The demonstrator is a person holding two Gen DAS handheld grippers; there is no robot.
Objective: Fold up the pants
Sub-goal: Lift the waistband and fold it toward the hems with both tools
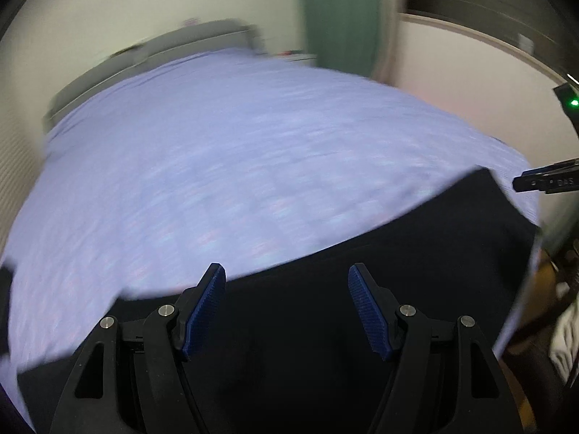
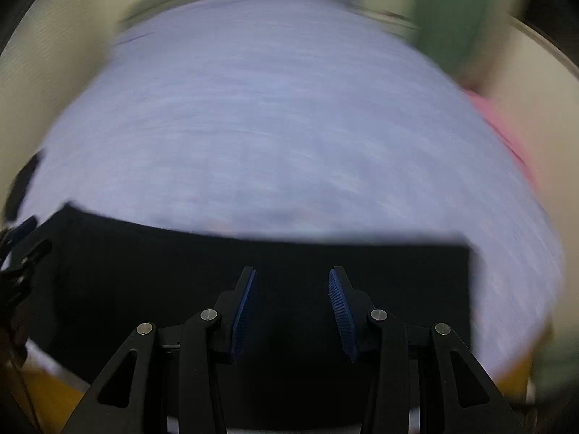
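Dark navy pants point(image 1: 362, 289) lie flat in a folded rectangle on the lavender bedsheet point(image 1: 217, 162), along the near edge of the bed. My left gripper point(image 1: 287, 275) is open and empty, hovering above the pants. The right gripper's tip point(image 1: 542, 181) shows at the right edge of the left wrist view. In the right wrist view the pants point(image 2: 144, 271) lie below my right gripper point(image 2: 292, 278), which is open and empty above them. The left gripper point(image 2: 21, 246) shows at the far left. Both views are motion blurred.
The bed's grey headboard point(image 1: 155, 47) stands against the far wall. A green curtain point(image 1: 340, 14) hangs behind the bed at the right. Something pink point(image 2: 506, 133) lies at the bed's right side. A white wall or door point(image 1: 470, 65) is to the right.
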